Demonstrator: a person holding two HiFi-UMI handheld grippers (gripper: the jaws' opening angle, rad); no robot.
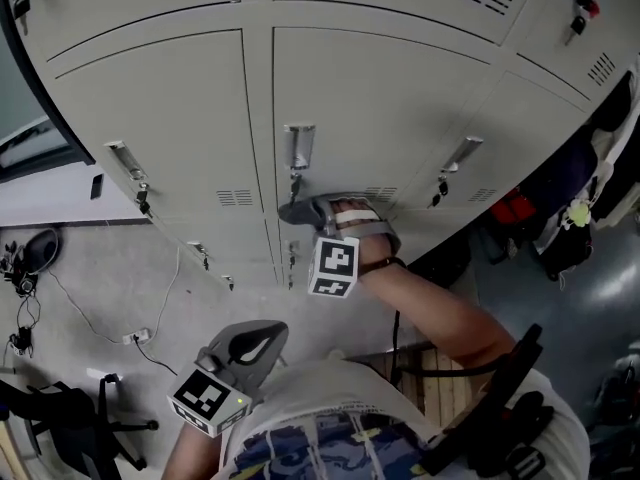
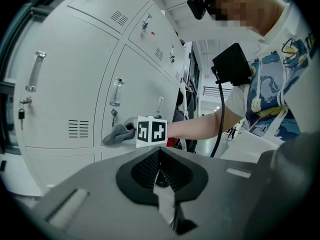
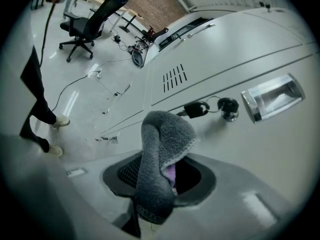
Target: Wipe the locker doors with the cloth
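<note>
Here I am pressing the cloth [image 3: 162, 134], clamped in the right gripper [image 3: 152, 194], flat below the handle [image 3: 272, 96], the left gripper [image 2: 160, 171] idling closed on nothing.

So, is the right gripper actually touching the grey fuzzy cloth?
Touching. The right gripper view shows the grey fuzzy cloth pinched between the right gripper's closed jaws, its free end folding up toward the pale metal locker door.

Even, dim indoor light. Both gripper views bend strongly at dark round edges. Pale lockers [image 1: 380, 88] show soft glare; a mosaic patch blurs one corner.
</note>
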